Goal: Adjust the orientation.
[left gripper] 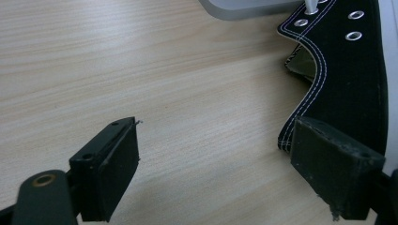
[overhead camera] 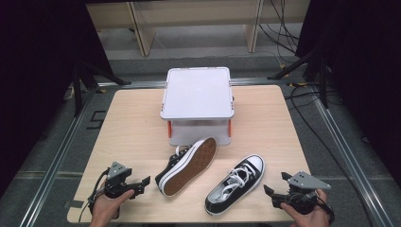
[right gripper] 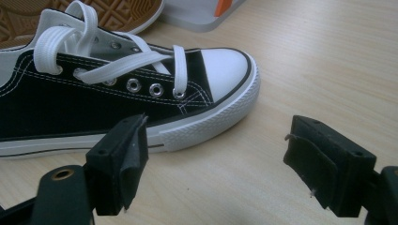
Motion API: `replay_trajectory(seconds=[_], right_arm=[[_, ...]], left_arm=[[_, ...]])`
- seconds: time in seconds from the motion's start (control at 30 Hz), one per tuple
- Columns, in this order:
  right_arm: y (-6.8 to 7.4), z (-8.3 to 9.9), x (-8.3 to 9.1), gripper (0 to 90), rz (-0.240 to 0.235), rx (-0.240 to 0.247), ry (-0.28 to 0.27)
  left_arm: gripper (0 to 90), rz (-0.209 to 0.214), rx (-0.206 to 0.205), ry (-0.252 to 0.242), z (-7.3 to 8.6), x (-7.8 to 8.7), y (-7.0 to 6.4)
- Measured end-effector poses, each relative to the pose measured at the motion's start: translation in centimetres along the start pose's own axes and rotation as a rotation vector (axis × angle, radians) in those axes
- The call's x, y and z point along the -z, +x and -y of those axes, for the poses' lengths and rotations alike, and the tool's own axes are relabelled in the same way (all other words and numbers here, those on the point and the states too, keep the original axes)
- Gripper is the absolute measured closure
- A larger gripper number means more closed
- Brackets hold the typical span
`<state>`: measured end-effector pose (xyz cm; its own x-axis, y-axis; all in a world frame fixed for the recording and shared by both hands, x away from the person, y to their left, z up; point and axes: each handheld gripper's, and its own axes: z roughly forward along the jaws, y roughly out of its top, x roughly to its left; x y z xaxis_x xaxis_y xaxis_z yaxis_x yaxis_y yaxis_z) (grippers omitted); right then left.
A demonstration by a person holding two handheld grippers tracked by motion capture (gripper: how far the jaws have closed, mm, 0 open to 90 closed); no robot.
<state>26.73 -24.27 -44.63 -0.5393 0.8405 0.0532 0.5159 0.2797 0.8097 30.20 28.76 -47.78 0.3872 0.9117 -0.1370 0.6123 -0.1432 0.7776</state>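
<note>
Counted on the wooden surface [overhead camera: 137,127]: 2 black canvas sneakers, 1 lidded white storage box [overhead camera: 197,94], 2 grippers. Left sneaker [overhead camera: 187,166] tipped on its side, tan sole showing, toe just beside the box front. Right sneaker [overhead camera: 235,183] upright, white laces loose, lying right of the first and apart from it. Left gripper [overhead camera: 137,185] released, jaws spread wide, just beside the tipped sneaker's heel. Right gripper [overhead camera: 276,188] also released, jaws parted, near the upright sneaker, grasping nothing.
</note>
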Motion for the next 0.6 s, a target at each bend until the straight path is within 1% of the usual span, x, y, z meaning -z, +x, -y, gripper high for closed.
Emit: replay_trajectory(seconds=[0.07, 0.1, 0.13, 0.2, 0.23, 0.27, 0.3, 0.33, 0.37, 0.4, 0.43, 0.47, 0.5, 0.53, 0.57, 0.6], right_arm=[[-0.1, 0.0, 0.0, 21.6, -0.008, -0.004, -0.007], [-0.1, 0.1, 0.0, 22.0, -0.01, -0.005, -0.008], [-0.2, 0.1, 0.0, 22.6, 0.003, 0.01, -0.011], [-0.2, 0.1, 0.0, 22.9, 0.004, 0.013, -0.009], [-0.2, 0.1, 0.0, 22.9, 0.004, 0.013, -0.009], [-0.1, 0.1, -0.1, 22.9, -0.012, -0.005, 0.0], [-0.1, 0.1, -0.1, 22.9, -0.015, -0.006, 0.0], [-0.2, 0.1, -0.2, 22.9, -0.003, 0.014, -0.005], [-0.1, 0.2, -0.2, 23.0, -0.012, -0.004, 0.003], [-0.1, 0.2, -0.2, 23.2, -0.017, -0.006, 0.002], [-0.1, 0.2, -0.2, 23.2, -0.017, -0.006, 0.002], [-0.1, 0.2, -0.2, 23.7, -0.022, -0.006, 0.002], [-0.1, 0.2, -0.3, 23.7, -0.022, -0.007, 0.001], [-0.1, 0.2, -0.3, 23.7, -0.022, -0.007, 0.001], [-0.1, 0.2, -0.3, 23.7, -0.024, -0.004, 0.003], [-0.1, 0.2, -0.2, 24.0, -0.015, 0.0, 0.006]], left_arm=[[15.4, 0.001, 0.006, -0.004, 0.0, 0.1, -0.1], [15.4, 0.007, 0.016, -0.01, -0.1, 0.1, -0.1], [15.4, 0.006, 0.015, -0.011, -0.1, 0.0, -0.1], [15.2, 0.018, 0.03, -0.022, -0.2, 0.1, -0.1], [15.2, 0.018, 0.03, -0.022, -0.2, 0.1, -0.1], [15.2, 0.046, 0.055, -0.028, -0.3, 0.2, -0.1], [15.1, 0.054, 0.07, -0.033, -0.4, 0.2, -0.2], [15.0, 0.064, 0.082, -0.027, -0.5, 0.1, -0.3], [15.0, 0.074, 0.086, -0.035, -0.6, 0.0, -0.3], [15.1, 0.116, 0.1, -0.036, -0.8, -0.2, -0.5], [15.1, 0.116, 0.1, -0.036, -0.8, -0.2, -0.5], [15.1, 0.144, 0.115, -0.045, -1.0, -0.4, -0.8], [15.3, 0.152, 0.118, -0.033, -1.2, -0.5, -1.2], [15.6, 0.152, 0.118, -0.033, -1.2, -0.5, -1.2], [15.6, 0.159, 0.117, -0.03, -1.4, -0.7, -1.5], [15.6, 0.17, 0.115, -0.028, -1.6, -0.8, -1.7]])
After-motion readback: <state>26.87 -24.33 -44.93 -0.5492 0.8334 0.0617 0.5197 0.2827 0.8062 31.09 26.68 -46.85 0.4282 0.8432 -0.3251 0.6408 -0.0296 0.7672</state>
